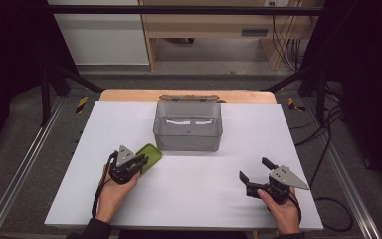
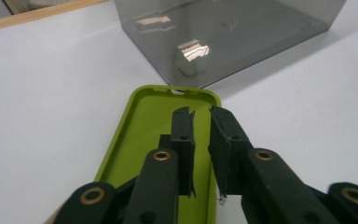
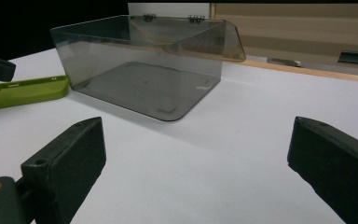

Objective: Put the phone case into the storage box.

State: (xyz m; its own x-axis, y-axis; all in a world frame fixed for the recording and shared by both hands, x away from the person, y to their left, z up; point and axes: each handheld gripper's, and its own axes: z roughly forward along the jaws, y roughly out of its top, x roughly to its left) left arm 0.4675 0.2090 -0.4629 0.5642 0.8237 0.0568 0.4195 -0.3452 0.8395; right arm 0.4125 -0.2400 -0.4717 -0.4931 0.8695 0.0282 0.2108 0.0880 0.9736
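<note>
Left gripper (image 2: 200, 112) is pinching the right rim of the green phone case (image 2: 149, 135) at lower centre; case's long axis is pointing up-frame toward the smoky plastic bin (image 2: 242, 32). Right gripper (image 1: 254, 169) is resting with jaws apart.

Black jaws hide the green case's (image 2: 144, 135) near end.

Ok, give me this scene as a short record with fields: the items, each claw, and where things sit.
case: green phone case, flat on the table, near the box's left front corner
box: clear grey box, lid open, nothing inside
left claw: jaws nearly together over the case's right edge; grip on it not clear
right claw: open wide, holds nothing, faces the box
table: white top
</note>
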